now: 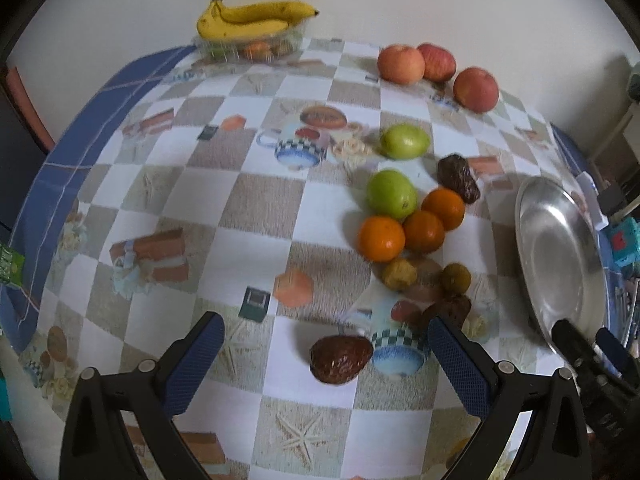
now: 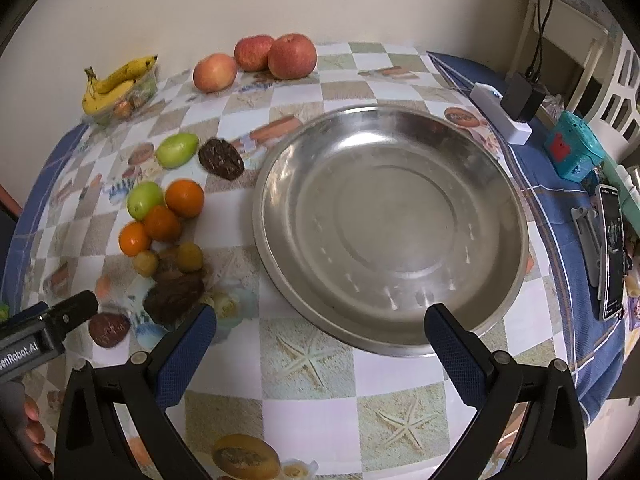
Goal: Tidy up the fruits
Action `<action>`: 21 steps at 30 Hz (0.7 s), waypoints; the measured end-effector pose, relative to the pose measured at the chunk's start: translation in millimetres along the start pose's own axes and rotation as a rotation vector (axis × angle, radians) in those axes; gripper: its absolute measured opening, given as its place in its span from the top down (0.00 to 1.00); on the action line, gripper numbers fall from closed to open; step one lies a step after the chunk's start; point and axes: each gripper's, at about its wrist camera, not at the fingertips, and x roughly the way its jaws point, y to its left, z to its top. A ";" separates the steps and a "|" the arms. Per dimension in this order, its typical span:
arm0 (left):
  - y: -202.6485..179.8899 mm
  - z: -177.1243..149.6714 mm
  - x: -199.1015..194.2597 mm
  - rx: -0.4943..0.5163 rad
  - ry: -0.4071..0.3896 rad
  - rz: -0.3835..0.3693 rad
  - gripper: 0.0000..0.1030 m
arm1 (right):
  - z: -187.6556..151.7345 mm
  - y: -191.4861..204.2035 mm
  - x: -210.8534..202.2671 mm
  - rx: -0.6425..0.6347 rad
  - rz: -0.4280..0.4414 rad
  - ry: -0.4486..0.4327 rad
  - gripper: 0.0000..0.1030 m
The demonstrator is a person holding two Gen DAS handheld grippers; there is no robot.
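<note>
Fruit lies loose on the checked tablecloth. Three apples (image 1: pixel 436 70) sit at the far side, two green fruits (image 1: pixel 392 194) and three oranges (image 1: pixel 412 226) in the middle, with small yellow-brown fruits (image 1: pixel 400 274) and dark wrinkled ones nearby. My left gripper (image 1: pixel 324 336) is open and empty, with a dark brown fruit (image 1: pixel 340 358) between its fingers on the table. My right gripper (image 2: pixel 320 324) is open and empty at the near rim of a steel bowl (image 2: pixel 280 216), which holds nothing. The fruit cluster (image 2: pixel 160 216) lies left of the bowl.
A clear tray with bananas (image 1: pixel 252 20) stands at the far left corner. A phone (image 2: pixel 612 252), a teal box (image 2: pixel 572 150) and a white charger (image 2: pixel 500 114) lie right of the bowl. The left gripper (image 2: pixel 44 328) shows at the right wrist view's left edge.
</note>
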 end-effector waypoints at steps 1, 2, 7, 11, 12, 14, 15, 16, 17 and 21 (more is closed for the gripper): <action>0.9 0.5 -0.8 0.002 -0.020 0.002 0.00 | 3.1 0.9 -3.1 0.012 0.009 -0.012 0.00; 2.5 1.3 -1.6 0.001 -0.043 -0.002 0.00 | 5.8 2.6 -6.8 0.019 0.022 -0.030 0.00; 8.6 5.0 -4.3 -0.017 -0.107 0.007 0.00 | 19.9 23.1 -19.8 -0.014 0.063 -0.082 0.00; 11.1 4.2 6.1 -0.036 -0.050 -0.026 0.00 | 28.0 38.7 -14.7 -0.020 0.090 -0.057 0.00; 11.7 3.8 9.2 -0.040 -0.031 -0.043 0.00 | 30.4 41.9 -11.9 -0.017 0.092 -0.047 0.00; 12.6 3.3 10.9 -0.037 -0.032 -0.028 0.00 | 33.9 45.0 -7.0 -0.003 0.113 -0.029 0.00; 13.5 3.9 9.3 -0.032 -0.047 -0.007 0.00 | 35.6 46.0 -5.2 0.005 0.131 -0.024 0.00; 14.6 5.5 5.9 -0.024 -0.074 0.025 0.00 | 36.5 46.9 -5.1 0.012 0.140 -0.032 0.00; 16.3 5.8 2.8 -0.022 -0.096 0.045 0.00 | 38.9 48.4 -5.7 0.013 0.136 -0.047 0.00; 14.9 3.6 6.4 0.007 -0.066 0.046 0.00 | 46.8 53.3 -9.5 -0.007 0.152 -0.108 0.00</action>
